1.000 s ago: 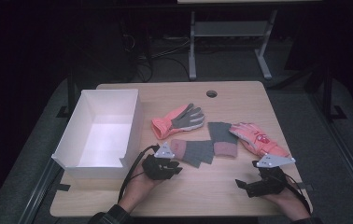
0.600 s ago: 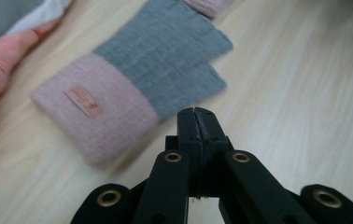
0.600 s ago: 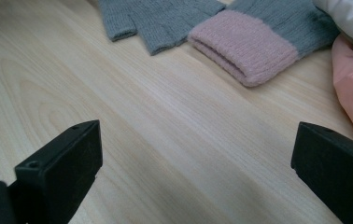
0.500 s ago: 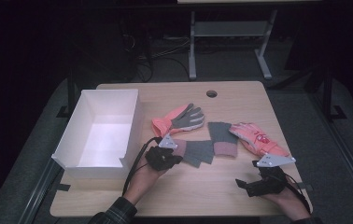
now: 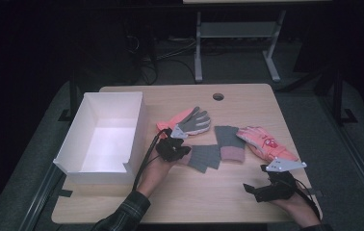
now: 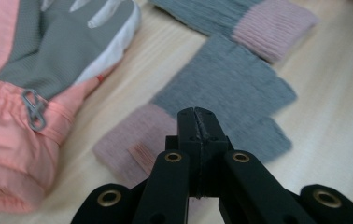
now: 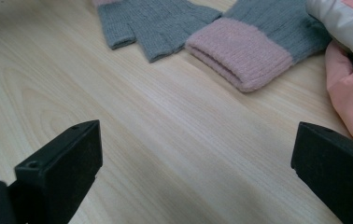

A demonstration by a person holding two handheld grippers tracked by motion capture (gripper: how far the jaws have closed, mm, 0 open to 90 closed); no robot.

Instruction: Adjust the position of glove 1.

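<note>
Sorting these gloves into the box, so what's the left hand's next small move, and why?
Probably lift and carry toward the white box: the left tongs look shut at the pink cuff of the near grey knit glove, though whether they pinch fabric is unclear.

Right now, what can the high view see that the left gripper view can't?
High view alone: the white box at the table's left, the hole near its far edge, the right gripper with jaws wide apart, and a second pink ski glove.

Left gripper view alone: the left gripper close up, jaws shut, above the pink cuff of a grey knit glove, and a metal clip on the pink and grey ski glove.

Both: that ski glove, two grey knit gloves, the wooden table.
</note>
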